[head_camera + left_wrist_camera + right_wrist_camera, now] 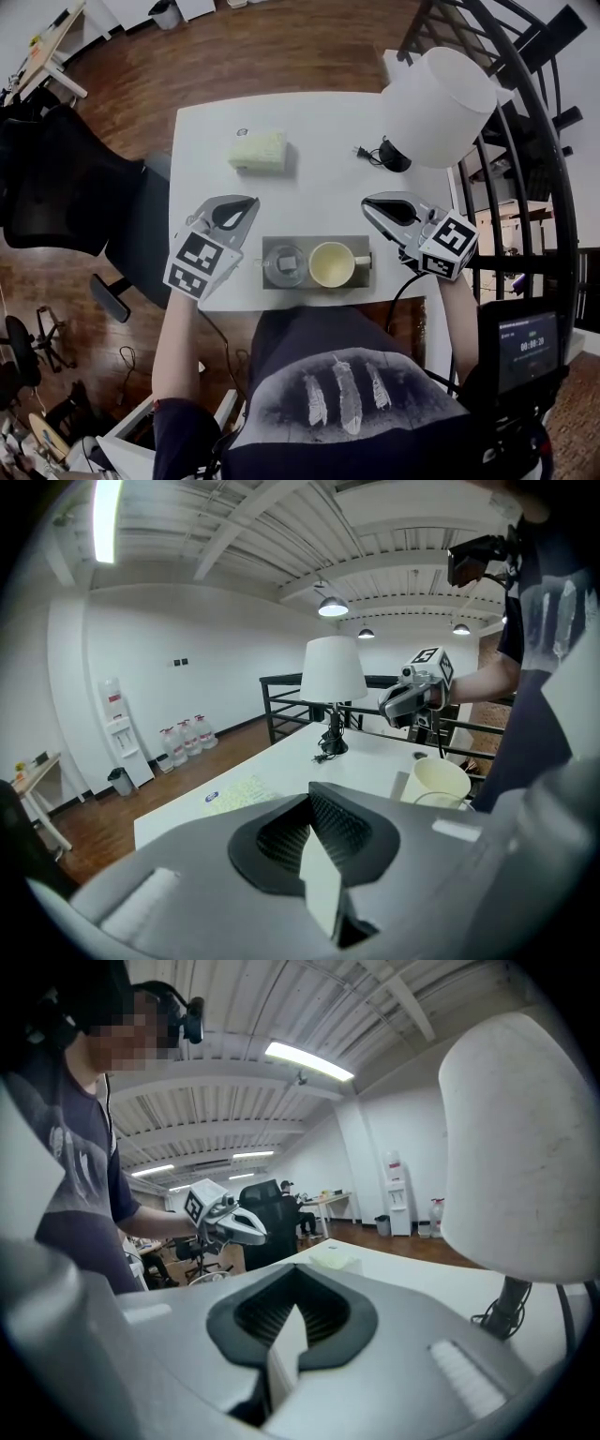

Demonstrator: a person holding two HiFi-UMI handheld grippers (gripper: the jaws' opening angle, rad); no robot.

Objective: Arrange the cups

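Mug [332,264] and clear glass [284,265] stand side by side on a grey mat [314,242] at the tabletop's [319,141] near edge in the head view, glass left, with the left gripper [244,204] and right gripper [373,201] flanking them. Left gripper view: jaws clenched, empty. Right gripper view: likewise clenched on nothing. Such a pairing fits cups already arranged or cups awaiting it; any grasp would need the jaws parted wide first.
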